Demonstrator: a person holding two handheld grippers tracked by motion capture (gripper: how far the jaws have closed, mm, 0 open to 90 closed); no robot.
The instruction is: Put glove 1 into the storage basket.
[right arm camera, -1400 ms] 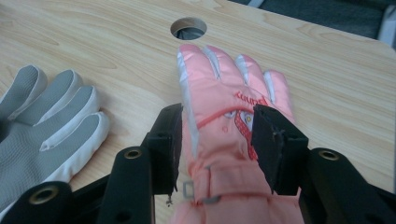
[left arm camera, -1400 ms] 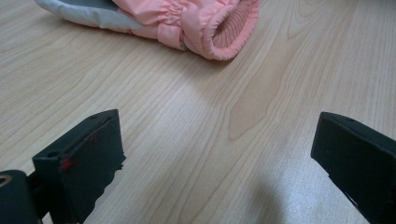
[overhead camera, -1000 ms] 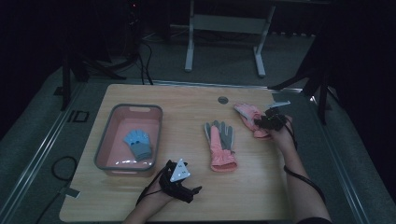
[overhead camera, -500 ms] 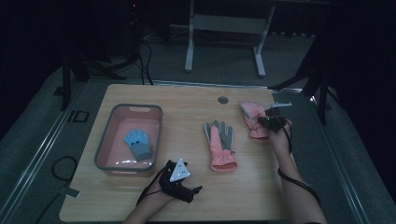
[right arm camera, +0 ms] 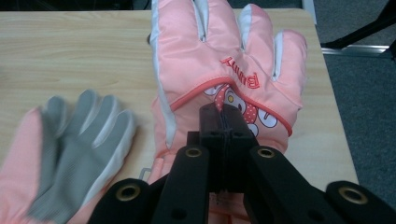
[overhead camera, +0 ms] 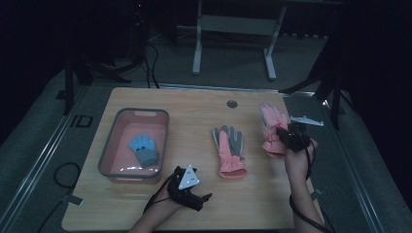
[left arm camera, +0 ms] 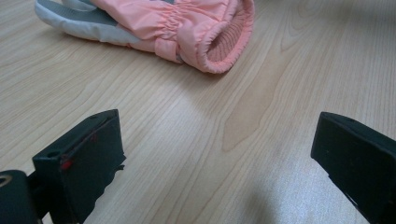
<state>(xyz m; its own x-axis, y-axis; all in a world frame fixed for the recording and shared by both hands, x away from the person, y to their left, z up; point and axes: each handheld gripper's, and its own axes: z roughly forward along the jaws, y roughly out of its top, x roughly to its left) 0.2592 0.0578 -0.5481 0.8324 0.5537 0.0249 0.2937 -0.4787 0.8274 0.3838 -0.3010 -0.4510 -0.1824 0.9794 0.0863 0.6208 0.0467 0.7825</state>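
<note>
A pink glove with a cartoon print [overhead camera: 271, 124] [right arm camera: 224, 46] hangs at the table's right side, fingers pointing away from me. My right gripper [overhead camera: 281, 139] [right arm camera: 223, 112] is shut on its cuff end, the jaws pressed together on the fabric. Its pair, a pink glove with a grey palm [overhead camera: 229, 150] [right arm camera: 70, 140], lies flat in the middle of the table [overhead camera: 194, 111]. At the front edge rests my left gripper [overhead camera: 203, 197] [left arm camera: 215, 140], open, with bare wood between its jaws. It faces that glove's cuff [left arm camera: 205, 32] from a short way off.
A pink tub with a grey rim [overhead camera: 109, 145] stands at the left and holds a small blue glove [overhead camera: 144, 149]. There is a round grommet [overhead camera: 231, 104] near the far edge. A white bracket [overhead camera: 306, 120] lies at the right edge. Beyond the table a metal stand [overhead camera: 233, 24] rises.
My right gripper has shut on the printed glove. It has drawn back toward me and upward, pulling the glove with it. The left gripper has stayed put.
</note>
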